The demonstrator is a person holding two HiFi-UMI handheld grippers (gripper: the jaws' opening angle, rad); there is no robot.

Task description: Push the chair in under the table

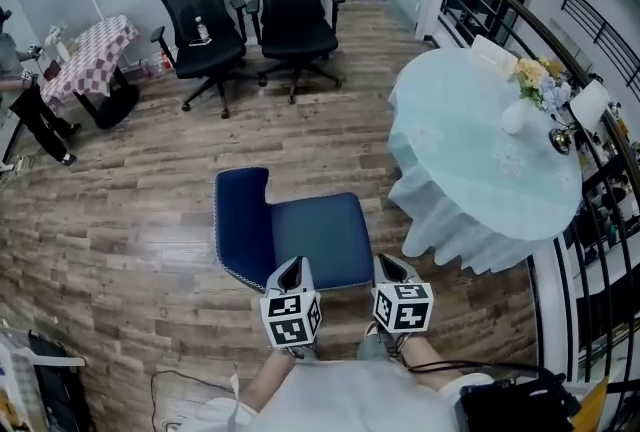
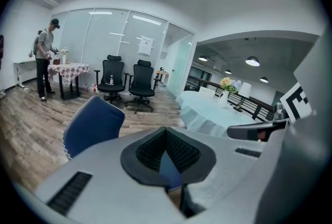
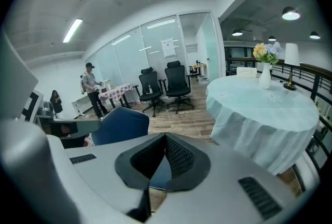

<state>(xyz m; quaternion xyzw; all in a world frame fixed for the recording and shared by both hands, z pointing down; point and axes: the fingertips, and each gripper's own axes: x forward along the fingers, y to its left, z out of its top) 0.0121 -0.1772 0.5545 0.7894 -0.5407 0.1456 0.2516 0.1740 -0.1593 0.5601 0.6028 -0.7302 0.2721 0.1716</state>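
Left gripper (image 1: pixel 293 266) and right gripper (image 1: pixel 388 265), each carried in one of a person's hands, hang side by side with their tips over the near edge of the seat of a blue upholstered chair (image 1: pixel 320 238). Whether the tips press on the seat cannot be told from the head view. Seen along its own jaws, the left gripper (image 2: pixel 166 132) is clenched tip to tip with nothing between its ribbed black pads, and only the chair's blue (image 2: pixel 93 124) shows beyond. The right gripper (image 3: pixel 165 137) is likewise closed and empty, with the chair's back (image 3: pixel 120 123) off to its left.

The chair stands on a wood-plank floor (image 1: pixel 130 230). Its back is toward the left of the head view and its seat points right at a round table draped in a pale blue-green cloth (image 1: pixel 470 170). The seat's front edge sits near the hanging hem, and the chair is beside the table, not under it.

On the table's far side stand a white vase of yellow and pale flowers (image 1: pixel 518 110) and a small lamp with a white shade (image 1: pixel 588 105). Across the room, two black office chairs (image 1: pixel 292 5) sit side by side before a glass wall. A person (image 2: pixel 45 57) stands at a small table with a checked cloth (image 1: pixel 95 50).
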